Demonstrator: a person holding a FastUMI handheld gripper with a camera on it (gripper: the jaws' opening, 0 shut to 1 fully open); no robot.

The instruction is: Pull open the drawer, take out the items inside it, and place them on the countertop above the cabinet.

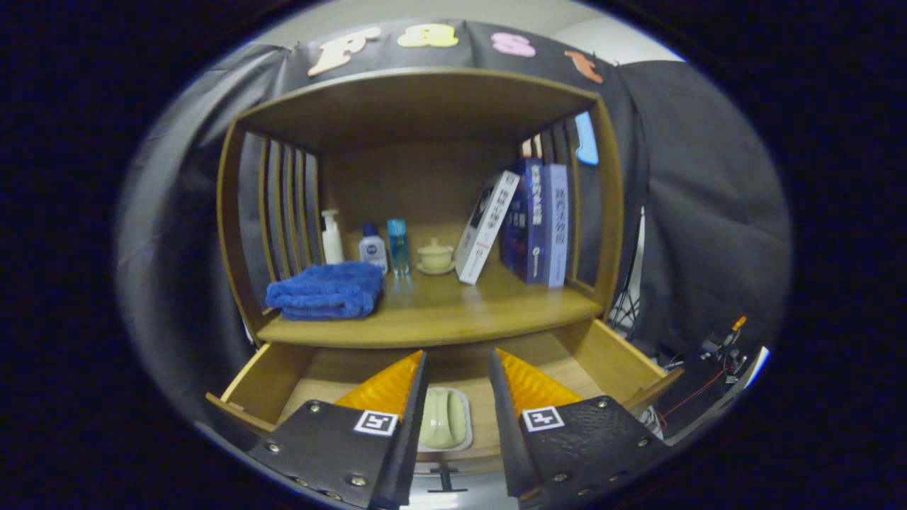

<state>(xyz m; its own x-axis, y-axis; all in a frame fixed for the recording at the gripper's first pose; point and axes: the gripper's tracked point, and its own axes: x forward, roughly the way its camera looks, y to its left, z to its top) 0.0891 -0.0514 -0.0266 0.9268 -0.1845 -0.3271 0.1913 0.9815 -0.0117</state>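
The wooden drawer (616,354) under the cabinet's countertop (453,312) stands pulled open. Inside it lies a pale green soap-like bar in a shallow white tray (443,419), near the drawer's front wall. My gripper (457,365) hovers above the drawer, open, with the tray showing in the gap between the two fingers and lower than them. Nothing is held. The fingers hide parts of the drawer floor on either side.
On the countertop are a folded blue towel (327,290), a white pump bottle (331,237), two small bottles (386,248), a cream lidded cup on a saucer (435,256) and leaning books (521,223). A shelf roof (418,99) spans above. Cables and a small device (723,347) sit right.
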